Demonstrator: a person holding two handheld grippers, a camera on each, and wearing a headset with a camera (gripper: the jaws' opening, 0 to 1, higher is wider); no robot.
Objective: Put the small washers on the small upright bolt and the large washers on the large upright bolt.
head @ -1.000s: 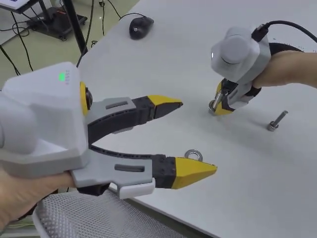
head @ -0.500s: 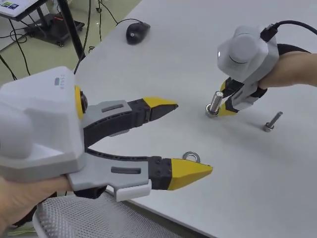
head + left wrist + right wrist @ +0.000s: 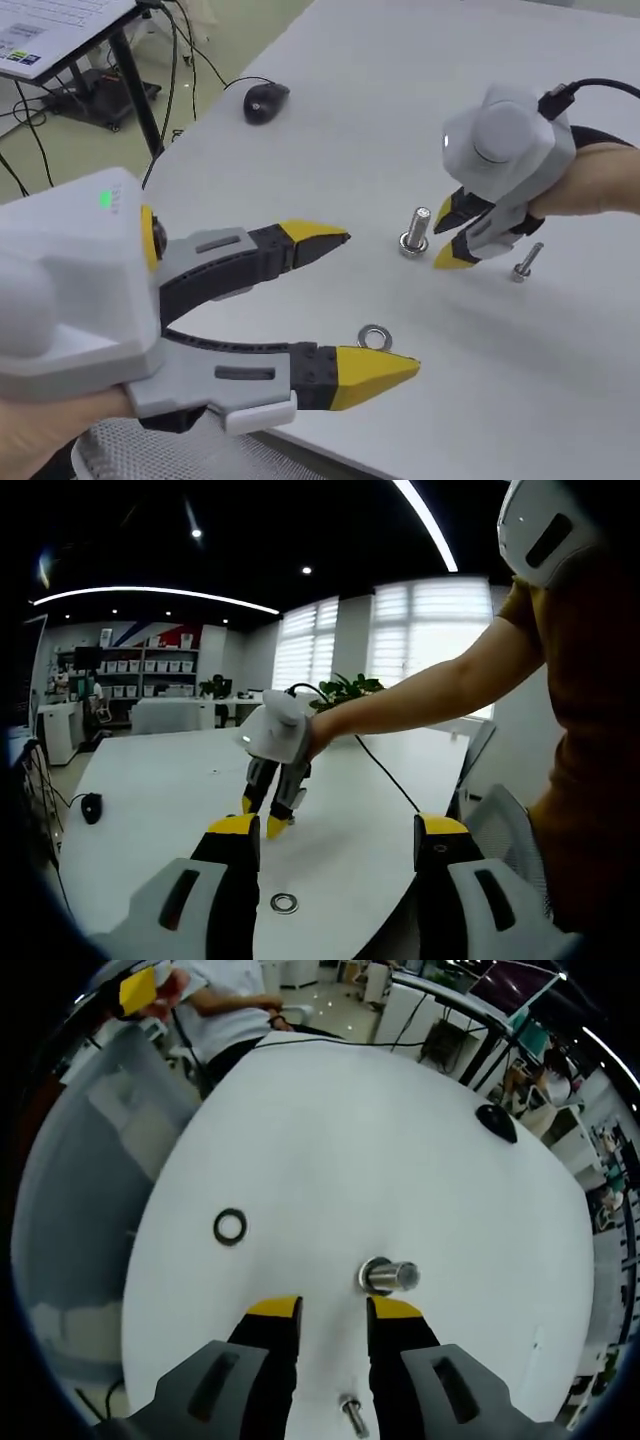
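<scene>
A large steel bolt (image 3: pixel 415 231) stands upright on the white table (image 3: pixel 560 380), also seen from above as the large bolt (image 3: pixel 388 1276). My right gripper (image 3: pixel 443 240) hovers just right of it, open with nothing between its fingers. A small bolt (image 3: pixel 524 262) stands further right, behind that gripper; it is the small bolt (image 3: pixel 350 1410) between the right jaws' bases. One loose washer (image 3: pixel 373 337) lies flat near the table's front edge. My left gripper (image 3: pixel 375 300) is held wide open above the washer (image 3: pixel 284 903), which lies between its jaws in the left gripper view.
A black mouse (image 3: pixel 265 101) lies at the table's far left edge, and a laptop (image 3: pixel 50 30) stands on a stand beyond it. A mesh chair (image 3: pixel 150 450) sits below the front edge. A person's arm (image 3: pixel 420 700) reaches across behind the right gripper.
The right gripper, which was down at the large bolt, has drawn back to the right and left it standing free. The left gripper stays open; the head camera has shifted.
</scene>
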